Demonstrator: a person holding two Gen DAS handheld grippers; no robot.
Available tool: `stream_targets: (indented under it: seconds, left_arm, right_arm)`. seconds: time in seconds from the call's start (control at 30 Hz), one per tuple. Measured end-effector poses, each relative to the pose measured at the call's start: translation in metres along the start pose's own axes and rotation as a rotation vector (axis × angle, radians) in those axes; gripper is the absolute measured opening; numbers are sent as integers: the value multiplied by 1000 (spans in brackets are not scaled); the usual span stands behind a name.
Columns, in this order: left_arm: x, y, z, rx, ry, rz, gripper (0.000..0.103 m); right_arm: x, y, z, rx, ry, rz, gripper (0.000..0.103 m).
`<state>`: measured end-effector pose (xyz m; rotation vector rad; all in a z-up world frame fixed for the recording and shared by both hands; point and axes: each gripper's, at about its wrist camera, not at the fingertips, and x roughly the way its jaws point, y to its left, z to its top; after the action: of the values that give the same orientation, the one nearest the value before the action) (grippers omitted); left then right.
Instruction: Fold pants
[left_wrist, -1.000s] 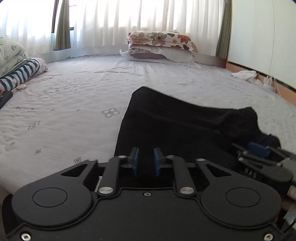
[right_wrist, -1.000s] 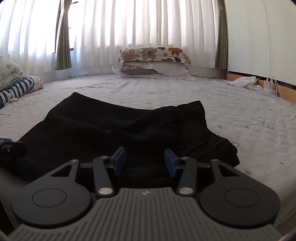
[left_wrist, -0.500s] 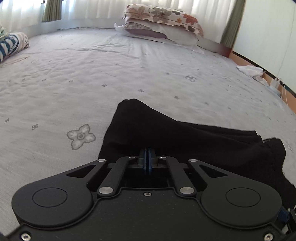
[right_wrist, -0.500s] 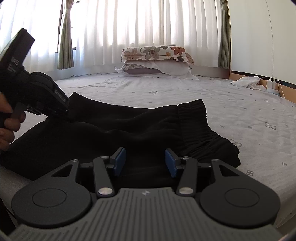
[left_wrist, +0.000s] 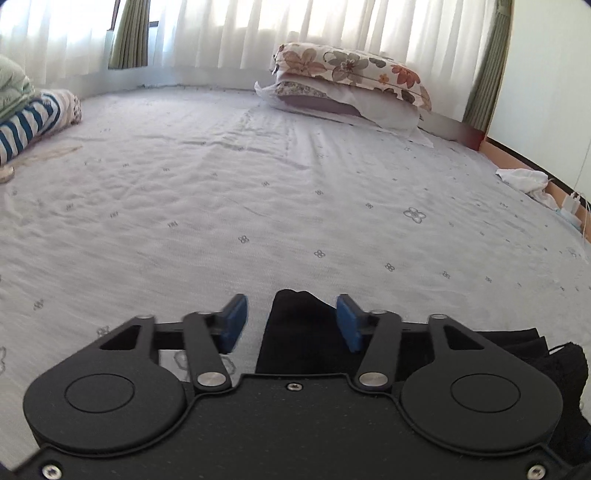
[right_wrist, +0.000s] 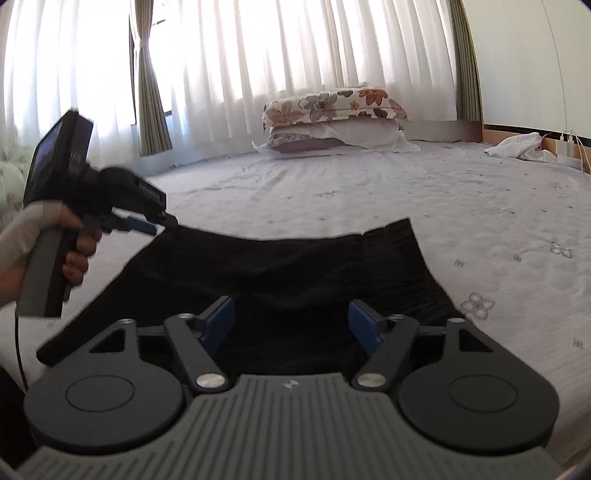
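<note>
In the left wrist view, the left gripper (left_wrist: 291, 320) has its fingers apart with a corner of the black pants (left_wrist: 295, 332) lying between them on the bed (left_wrist: 258, 192), so it should close squarely on that corner before lifting; in the right wrist view, the right gripper (right_wrist: 291, 325), fingers spread and empty above the pants' near edge, should drop onto the hem and pinch in step.

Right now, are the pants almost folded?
Partly. The black pants lie doubled over on the bed sheet, so one fold looks done. Nothing is in hand: the left gripper is open over a pants corner, and the right gripper is open above them. More folding likely remains.
</note>
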<state>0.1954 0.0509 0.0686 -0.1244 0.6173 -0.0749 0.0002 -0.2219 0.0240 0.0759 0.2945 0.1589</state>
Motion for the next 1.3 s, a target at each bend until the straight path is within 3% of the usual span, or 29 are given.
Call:
stream_targets:
  seconds: [0.07,0.17,0.3,0.4,0.5,0.63,0.93,1.03,1.1,1.3]
  left_arm:
    - [-4,3,-2,28,12,-23,56]
    - [0,15,-5,-17,75,-75,57]
    - [14,33,-9,-104,145,-130,60]
    - [29,42,-12,-134,190,-176,61]
    - [37,46,-13,-131,188,-200,62]
    - [43,43,-13,-109,192,-236,65]
    - [49,22,-18,9,174,-257,66]
    - [51,20,-18,9,175,-274,66]
    - [54,22,-19,5,177,-298,66]
    - [57,30,-17,-18,189,-335,64]
  right_arm:
    - [-3,-14,17,10,-21,-5,90]
    - [7,-45,40,33,-23,-16,98]
    - [40,-89,55,71,61,-11,100]
    - [74,-112,54,95,160,40,100]
    - [101,-123,51,107,228,94,100]
    - [128,-133,50,157,278,180,100]
    - [150,-124,54,62,344,236,96]
    - [151,-122,56,43,345,242,91]
    - [151,-120,56,35,343,258,80]
    - [150,-116,55,37,333,265,78]
